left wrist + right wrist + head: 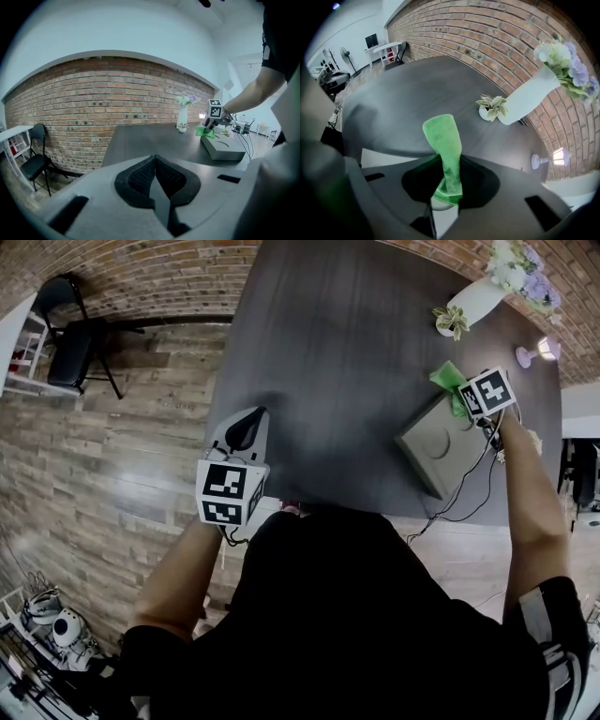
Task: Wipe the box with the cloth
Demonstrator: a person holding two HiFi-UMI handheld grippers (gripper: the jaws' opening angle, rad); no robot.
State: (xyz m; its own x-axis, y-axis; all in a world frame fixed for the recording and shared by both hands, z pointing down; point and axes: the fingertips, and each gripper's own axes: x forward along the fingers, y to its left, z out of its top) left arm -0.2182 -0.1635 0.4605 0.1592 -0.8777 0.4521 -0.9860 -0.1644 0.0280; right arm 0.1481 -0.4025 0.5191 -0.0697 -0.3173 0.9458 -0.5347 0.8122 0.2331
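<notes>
- Right gripper [466, 397]: fingers closed on the green cloth [443, 140]. In the right gripper view the cloth is pinched at its lower end, and a long tongue of it stands out ahead of the fingers toward 12 o'clock.
- Left gripper [246, 432]: fingers pressed together with nothing between them. It hangs over the near left edge of the dark surface [328, 352], well apart from the work.
- Box [441, 451]: grey and flat, lying on the surface at the person's right, turned corner-on in the head view. Its top shows shallow round marks.
- Key relation: in the head view the cloth sits at the box's far corner, at about 12 o'clock from the box's middle. The bare top therefore lies at 6 to 7 o'clock from the right fingers, toward the person.
- Contact: in the left gripper view the cloth lies at the box's far end and looks to be resting on it. I cannot tell whether it presses.
- Judgement: the wipe is at or near its start, and the stroke it calls for is a pull back toward 6 o'clock with the cloth tongue laid flat.
- Nearer hand: the right one, already on station. The box lies at about 3 o'clock from the left gripper and far off.
- Risk: the box is unheld, so a drag could slide it.
- Beyond the box at 12 to 1 o'clock: a white vase [473, 296] and a small potted plant [450, 322].
</notes>
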